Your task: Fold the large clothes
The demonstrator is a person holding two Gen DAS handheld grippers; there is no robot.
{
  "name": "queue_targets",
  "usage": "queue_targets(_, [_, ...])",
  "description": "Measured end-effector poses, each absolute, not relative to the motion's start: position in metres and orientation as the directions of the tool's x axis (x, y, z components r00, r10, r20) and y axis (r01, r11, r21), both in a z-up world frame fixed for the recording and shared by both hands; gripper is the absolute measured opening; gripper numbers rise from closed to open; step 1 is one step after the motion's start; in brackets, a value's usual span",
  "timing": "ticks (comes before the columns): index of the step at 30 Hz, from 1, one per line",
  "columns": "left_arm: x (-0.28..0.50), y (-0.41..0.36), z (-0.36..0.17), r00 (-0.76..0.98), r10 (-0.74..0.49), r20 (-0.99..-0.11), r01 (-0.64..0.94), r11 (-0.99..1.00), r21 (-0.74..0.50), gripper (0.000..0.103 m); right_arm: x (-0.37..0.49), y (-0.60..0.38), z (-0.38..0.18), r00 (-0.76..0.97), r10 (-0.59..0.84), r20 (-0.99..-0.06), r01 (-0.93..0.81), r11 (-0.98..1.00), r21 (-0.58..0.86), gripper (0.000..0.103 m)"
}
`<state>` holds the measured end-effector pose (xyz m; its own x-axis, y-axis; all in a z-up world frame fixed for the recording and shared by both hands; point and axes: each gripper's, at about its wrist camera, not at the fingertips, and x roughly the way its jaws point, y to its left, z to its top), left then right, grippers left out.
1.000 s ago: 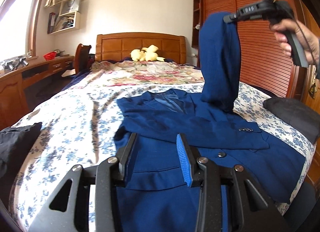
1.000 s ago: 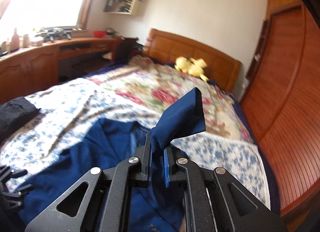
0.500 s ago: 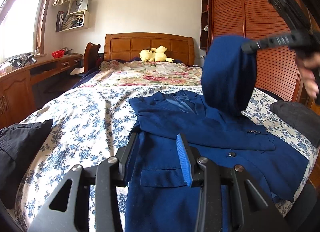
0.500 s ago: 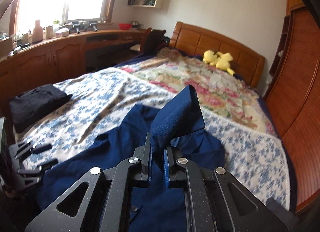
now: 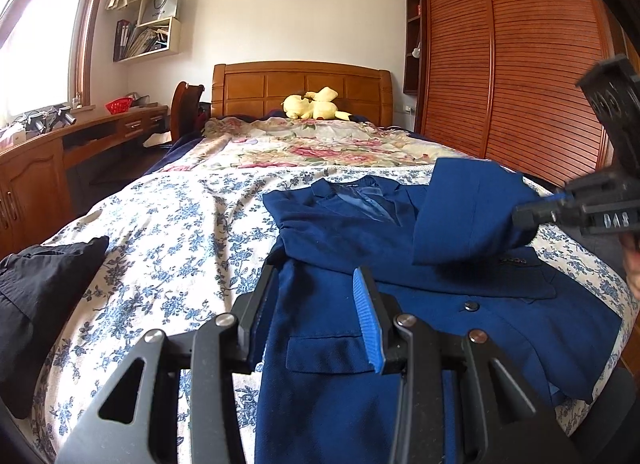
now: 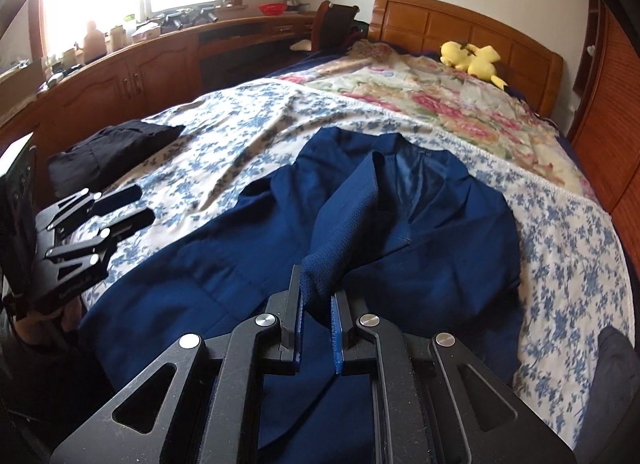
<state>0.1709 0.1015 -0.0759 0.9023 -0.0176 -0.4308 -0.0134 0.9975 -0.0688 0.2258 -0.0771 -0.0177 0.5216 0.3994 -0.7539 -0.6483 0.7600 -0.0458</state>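
Nearest the right camera, the right gripper [image 6: 316, 328] has just been easing its jaws apart, the sleeve [image 6: 352, 223] lying slack between them over the blue jacket [image 5: 400, 304] mid-bed. At nine o'clock the left gripper [image 5: 316, 312] hangs part open, empty. Next, I judge: release, smooth. The jacket's hem is cut off.

blazer [image 5: 360, 376]: matt blue woven cloth | headboard [image 5: 300, 87]: glossy wood | bedspread [image 5: 168, 232]: floral cloth
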Motion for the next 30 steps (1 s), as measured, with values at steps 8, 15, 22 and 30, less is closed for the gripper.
queue_targets(8, [0.167, 0.102, -0.076, 0.903, -0.015, -0.43, -0.013, 0.998, -0.062, 0.037, 0.211, -0.087, -0.021, 0.521, 0.414, -0.746, -0.637, 0.771, -0.017, 0.028])
queue_targets(15, [0.17, 0.104, -0.08, 0.892, -0.01, -0.452, -0.017, 0.998, -0.056, 0.037, 0.222, -0.107, -0.035, 0.551, 0.348, -0.759, -0.572, 0.819, -0.039, 0.029])
queue_targets(22, [0.172, 0.1, -0.086, 0.88, -0.019, -0.475, 0.0, 0.999, -0.04, 0.037, 0.228, -0.124, -0.066, 0.541, 0.319, -0.778, -0.538, 0.843, -0.029, 0.029])
queue_targets(30, [0.174, 0.096, -0.098, 0.844, -0.056, -0.533, 0.039, 0.998, -0.043, 0.037, 0.233, -0.153, -0.095, 0.529, 0.266, -0.806, -0.484, 0.875, -0.029, 0.031])
